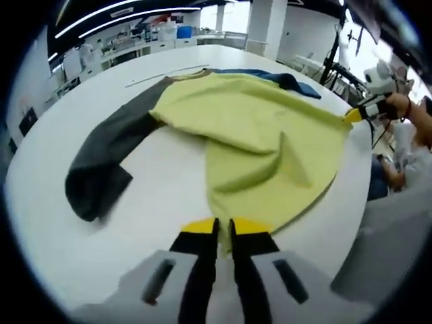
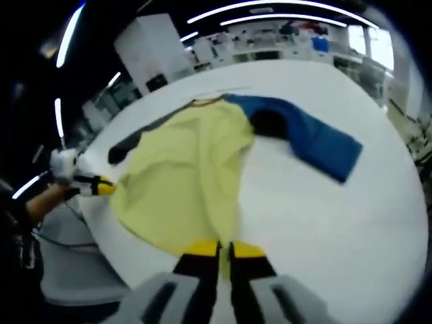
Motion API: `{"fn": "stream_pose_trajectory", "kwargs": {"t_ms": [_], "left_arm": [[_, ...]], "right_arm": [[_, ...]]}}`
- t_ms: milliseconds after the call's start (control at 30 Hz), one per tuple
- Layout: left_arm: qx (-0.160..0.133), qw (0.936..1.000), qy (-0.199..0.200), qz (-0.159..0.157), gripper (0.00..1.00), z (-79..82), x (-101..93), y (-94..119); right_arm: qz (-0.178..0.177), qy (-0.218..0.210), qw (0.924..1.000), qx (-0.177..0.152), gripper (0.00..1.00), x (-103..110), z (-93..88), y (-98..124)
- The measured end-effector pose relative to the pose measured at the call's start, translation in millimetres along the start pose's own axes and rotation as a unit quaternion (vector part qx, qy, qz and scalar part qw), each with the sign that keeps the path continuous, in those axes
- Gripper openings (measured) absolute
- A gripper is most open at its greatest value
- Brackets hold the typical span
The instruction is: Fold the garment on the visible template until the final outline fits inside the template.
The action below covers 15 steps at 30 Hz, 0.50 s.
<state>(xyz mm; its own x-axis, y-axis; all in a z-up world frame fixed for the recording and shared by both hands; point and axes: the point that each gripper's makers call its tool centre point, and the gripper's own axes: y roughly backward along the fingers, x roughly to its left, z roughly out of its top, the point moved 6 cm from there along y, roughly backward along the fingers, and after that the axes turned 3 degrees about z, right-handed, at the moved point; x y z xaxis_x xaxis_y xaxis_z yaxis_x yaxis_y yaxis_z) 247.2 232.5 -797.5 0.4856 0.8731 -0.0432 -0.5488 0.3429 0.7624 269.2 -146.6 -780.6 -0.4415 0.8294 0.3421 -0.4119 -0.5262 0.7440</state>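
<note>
The yellow shirt lies spread on the white surface, grey sleeve and blue sleeve out sideways. Each gripper, left and right, has its jaws closed on a hem corner, apparently; the body runs away from both.
</note>
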Motion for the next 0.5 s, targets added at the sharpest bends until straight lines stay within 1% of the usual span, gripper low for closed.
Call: {"fn": "stream_pose_trajectory", "kwargs": {"t_ms": [100, 200, 333, 500], "left_arm": [[0.007, 1.0000, -0.001, 0.003, 0.00, -0.1, -1.1, 0], [0.012, 0.9999, -0.003, 0.000, 0.00, -1.6, -1.7, 5], [-0.001, 1.0000, 0.002, -0.001, 0.00, -0.5, -3.9, 22], [-0.013, 0.9999, 0.006, 0.005, 0.00, -3.8, 0.3, 39]], "right_arm": [[0.000, -0.002, 1.0000, -0.004, 0.00, -1, 0.5, 0], [0.002, -0.018, 0.9997, -0.013, 0.00, -2, 0.0, 1], [0.003, -0.026, 0.9995, -0.017, 0.00, -3, -1.1, 3], [0.005, -0.027, 0.9995, -0.014, 0.00, 3, -4.6, 5]]}}
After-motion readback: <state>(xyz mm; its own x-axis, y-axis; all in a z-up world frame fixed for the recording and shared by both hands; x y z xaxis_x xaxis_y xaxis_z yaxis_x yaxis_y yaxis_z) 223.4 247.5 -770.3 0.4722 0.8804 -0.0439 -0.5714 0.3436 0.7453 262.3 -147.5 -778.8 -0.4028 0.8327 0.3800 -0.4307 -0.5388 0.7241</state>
